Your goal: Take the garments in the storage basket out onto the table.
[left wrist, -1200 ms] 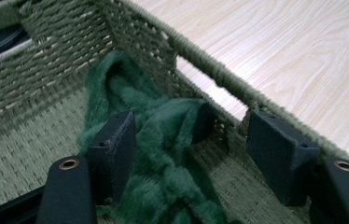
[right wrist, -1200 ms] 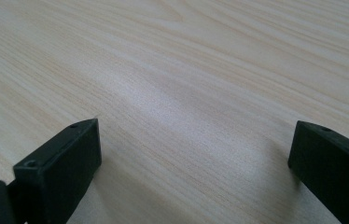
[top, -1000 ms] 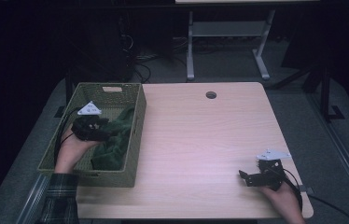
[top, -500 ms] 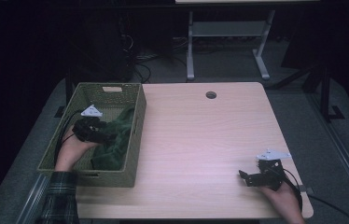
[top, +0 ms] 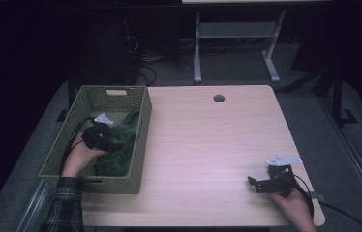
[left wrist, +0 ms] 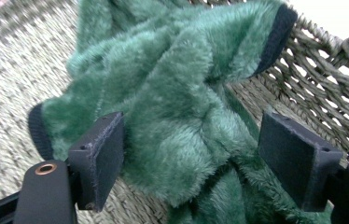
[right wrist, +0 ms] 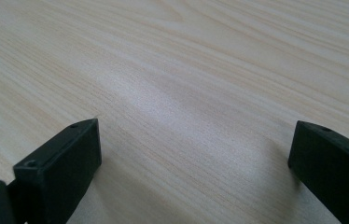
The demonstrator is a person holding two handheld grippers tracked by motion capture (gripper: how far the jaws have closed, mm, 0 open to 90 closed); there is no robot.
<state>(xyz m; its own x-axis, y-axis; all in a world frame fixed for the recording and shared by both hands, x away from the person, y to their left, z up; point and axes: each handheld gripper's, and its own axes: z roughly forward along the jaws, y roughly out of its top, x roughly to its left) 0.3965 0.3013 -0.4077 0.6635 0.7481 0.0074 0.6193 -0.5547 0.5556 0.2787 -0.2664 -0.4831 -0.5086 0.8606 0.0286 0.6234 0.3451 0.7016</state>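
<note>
Both grippers sit at the near side of the bench, one at each end. Nearest the front edge, toward the near right corner, the right gripper [top: 255, 184] rests low over the bare wood with the person's right hand [top: 293, 208] behind it and its cable trailing off the bench edge. Its jaws stand wide apart with nothing between them, and the right gripper view looks along them at plain pale wood grain of the bench [right wrist: 200, 84].

At the near left, a sleeved forearm [top: 63, 208] reaches into the woven basket [top: 140, 140], which stands along the left edge of the bench, its near wall close to the front edge and its far end reaching toward the far left corner. The left hand [top: 77, 157] holds the left gripper [top: 113, 140] down inside the basket, pointing toward the basket's right wall. Its jaws are spread wide, and the left gripper view shows them set on either side of a fold of the green fleece garment [left wrist: 177, 116]; one jaw touches the pile, the other stands clear of it, so the cloth is not clamped.

Farther in, the garment lies bunched against the basket's right wall, its dark trimmed edges [left wrist: 275, 37] showing against the weave. Beyond the basket, near the far edge of the bench, a round hole [top: 218, 98] is cut in the top.
</note>
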